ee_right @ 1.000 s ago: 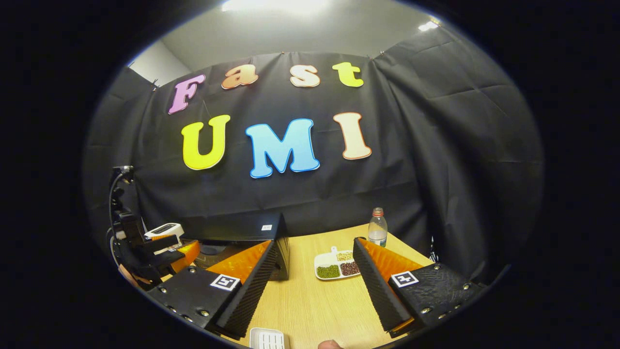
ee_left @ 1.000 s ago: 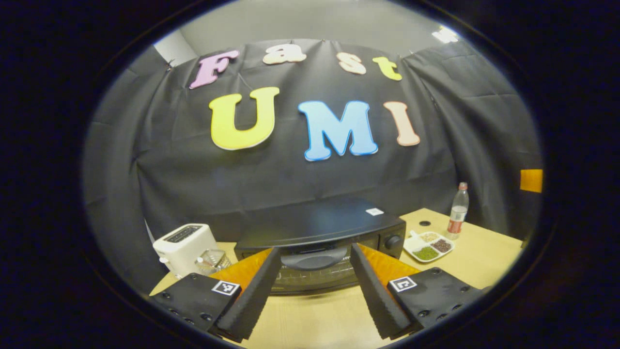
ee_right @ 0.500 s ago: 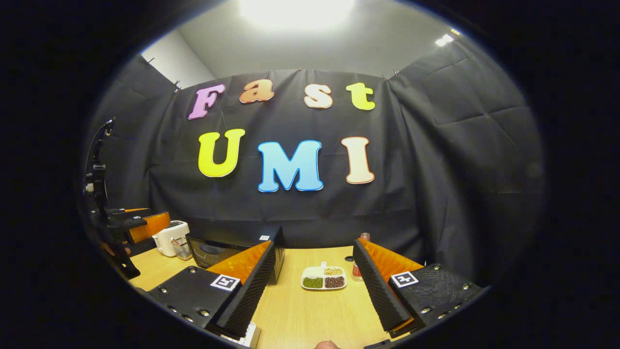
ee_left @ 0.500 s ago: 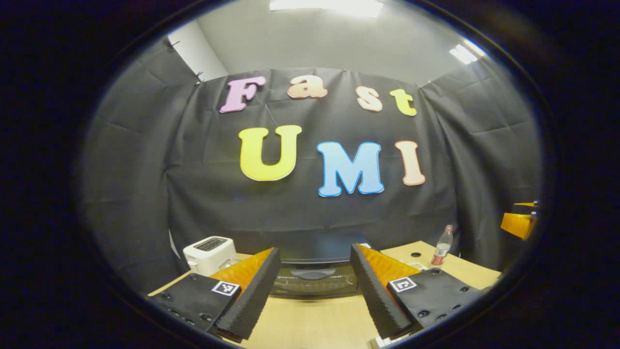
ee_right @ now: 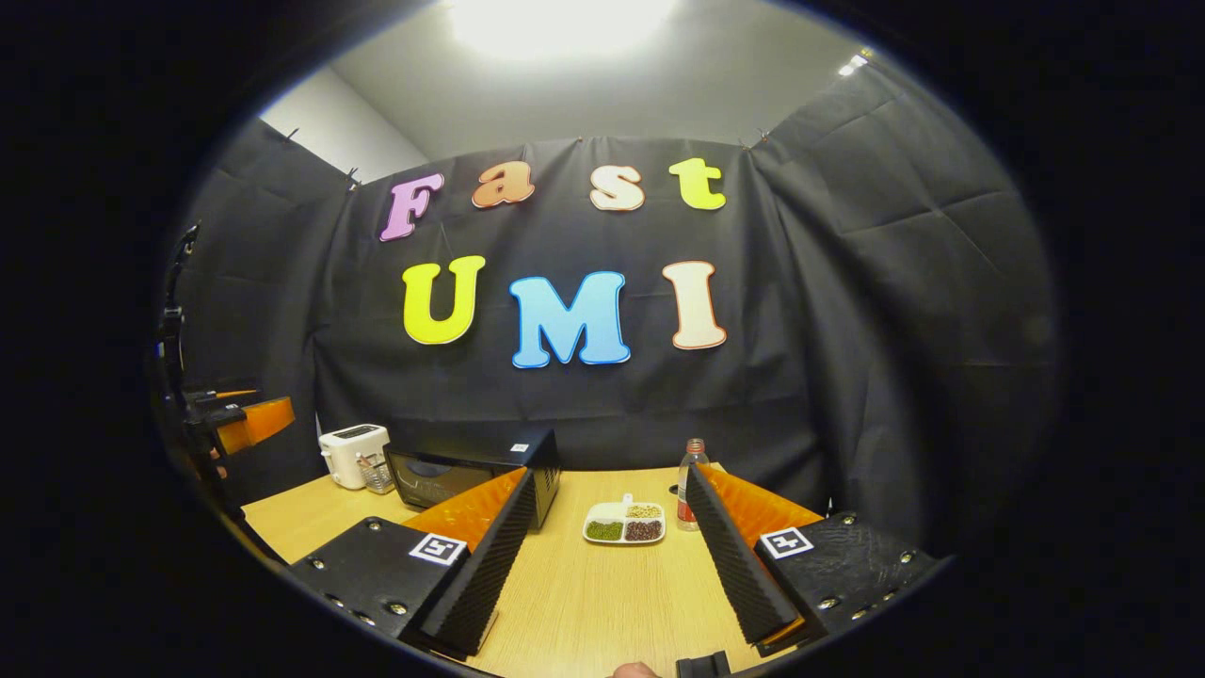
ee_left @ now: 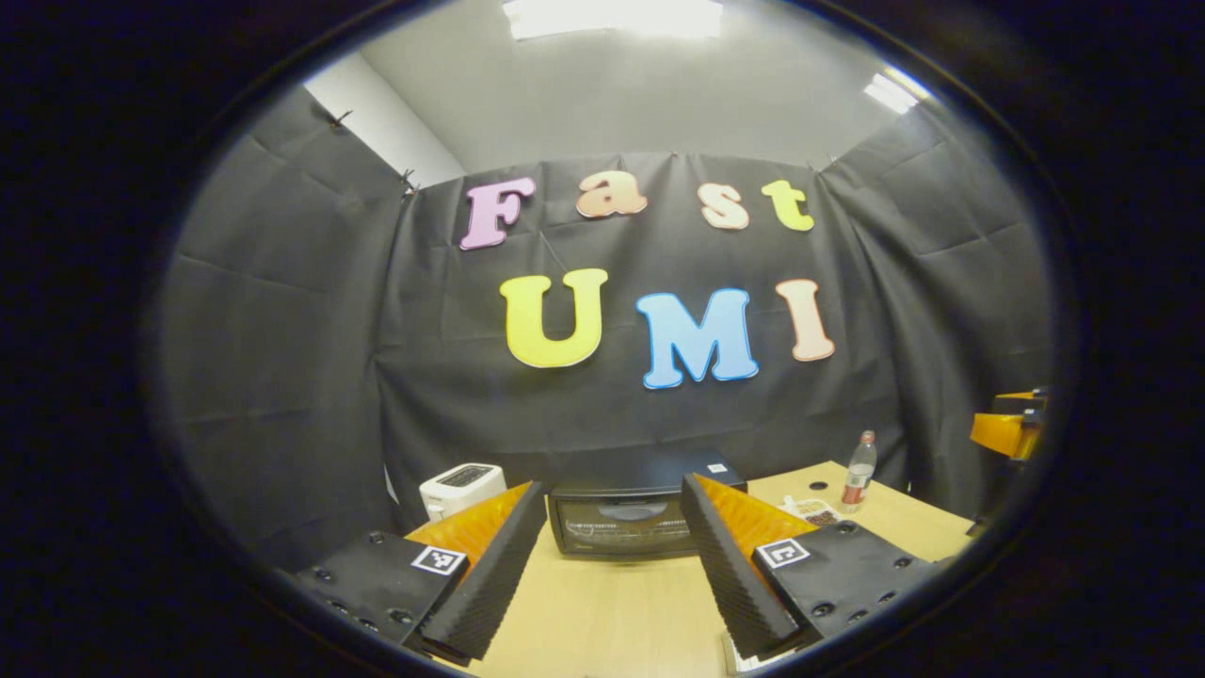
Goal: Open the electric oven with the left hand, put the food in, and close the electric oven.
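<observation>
Seemingly between steps, both grippers hung over the near edge of the table (ee_right: 612, 603), well back from everything on it. At far left stood a toaster (ee_left: 459, 486), then the oven (ee_left: 626, 523) with its door shut, framed in the left gripper view between the spread fingers of the left gripper (ee_left: 612, 574), which held nothing. Just right of the oven lay the food, a divided plate (ee_right: 624, 524) of green, brown and pale grains, and beside that a bottle (ee_right: 692, 471). In the right gripper view the right gripper (ee_right: 602, 574) pointed at the plate, its fingers also wide apart and empty.

Whether the food had gone in could not be told through the dark oven glass; the plate sat outside on the table, so the task looked to be at its start or unfinished. Opening would call for the left gripper to travel forward to the handle at the top of the oven door, close on it and pull down.
</observation>
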